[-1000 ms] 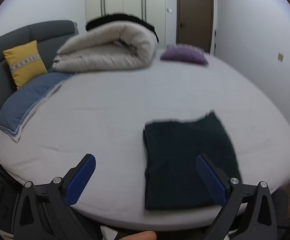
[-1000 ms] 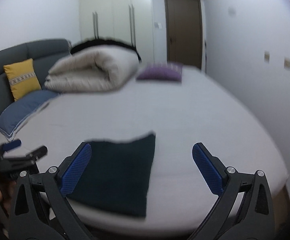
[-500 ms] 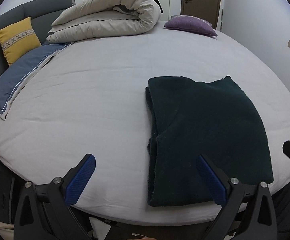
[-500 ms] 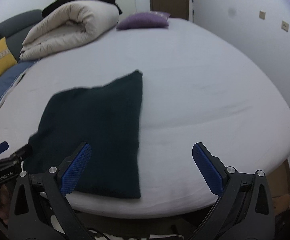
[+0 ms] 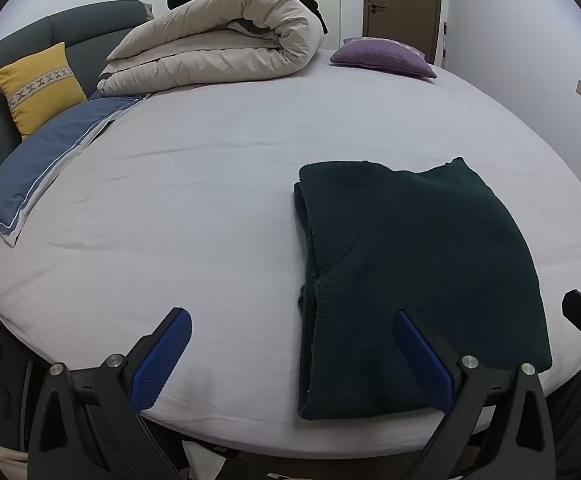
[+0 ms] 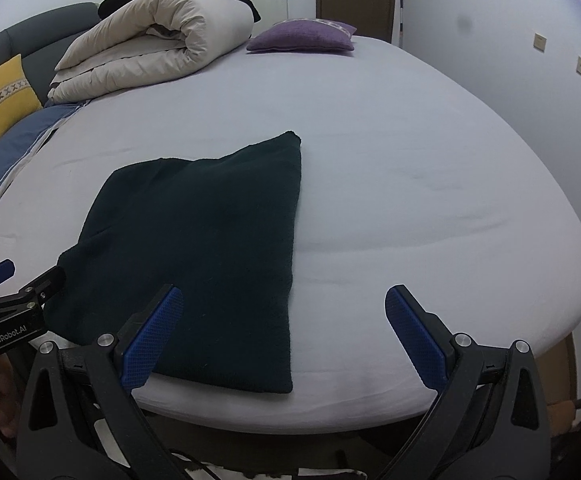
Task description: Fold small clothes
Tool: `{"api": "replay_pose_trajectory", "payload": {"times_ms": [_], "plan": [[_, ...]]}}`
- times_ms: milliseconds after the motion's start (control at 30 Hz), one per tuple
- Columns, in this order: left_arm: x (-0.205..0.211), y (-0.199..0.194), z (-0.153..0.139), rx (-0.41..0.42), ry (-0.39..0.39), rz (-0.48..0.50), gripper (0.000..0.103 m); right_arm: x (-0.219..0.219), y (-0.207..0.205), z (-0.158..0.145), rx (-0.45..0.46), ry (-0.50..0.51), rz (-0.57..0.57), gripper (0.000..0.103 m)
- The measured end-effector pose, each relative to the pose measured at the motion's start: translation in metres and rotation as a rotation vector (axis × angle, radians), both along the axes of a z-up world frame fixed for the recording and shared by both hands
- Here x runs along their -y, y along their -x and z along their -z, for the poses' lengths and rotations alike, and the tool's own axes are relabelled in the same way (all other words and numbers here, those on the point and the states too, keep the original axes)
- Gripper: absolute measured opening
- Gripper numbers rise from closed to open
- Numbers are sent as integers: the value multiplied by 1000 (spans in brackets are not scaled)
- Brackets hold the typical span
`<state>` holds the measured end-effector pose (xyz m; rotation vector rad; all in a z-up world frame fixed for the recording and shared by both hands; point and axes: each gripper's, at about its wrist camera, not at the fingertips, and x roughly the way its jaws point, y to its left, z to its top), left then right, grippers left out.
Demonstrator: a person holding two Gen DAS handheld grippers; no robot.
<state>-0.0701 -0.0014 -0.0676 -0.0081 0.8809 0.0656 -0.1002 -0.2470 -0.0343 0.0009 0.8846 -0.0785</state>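
Note:
A dark green garment [image 5: 418, 264] lies folded flat on the white bed [image 5: 210, 184], near its front edge. It also shows in the right wrist view [image 6: 210, 240]. My left gripper [image 5: 290, 348] is open and empty, above the bed's front edge, with its right finger over the garment's near left part. My right gripper [image 6: 280, 328] is open and empty, over the garment's near right corner. The left gripper [image 6: 14, 288] also shows at the left edge of the right wrist view.
A rolled beige duvet [image 5: 218, 48] and a purple cushion [image 5: 382, 56] lie at the far end of the bed. A yellow cushion [image 5: 38, 84] and a blue pillow [image 5: 46, 160] sit at the left, against a grey headboard [image 5: 90, 28].
Both grippers have moved down and forward toward the bed, so the garment looks larger and nearer. Both stay open and empty. The garment has not moved.

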Motion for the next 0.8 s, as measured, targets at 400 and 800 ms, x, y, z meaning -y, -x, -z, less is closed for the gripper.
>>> {"api": "replay_pose_trajectory", "payload": {"times_ms": [400, 800], "plan": [[1, 2, 0, -2, 7, 0, 103, -4, -2, 2, -15, 1, -4, 103], [2, 3, -1, 0, 6, -4, 103, -8, 1, 4, -23, -5, -1, 103]]}}
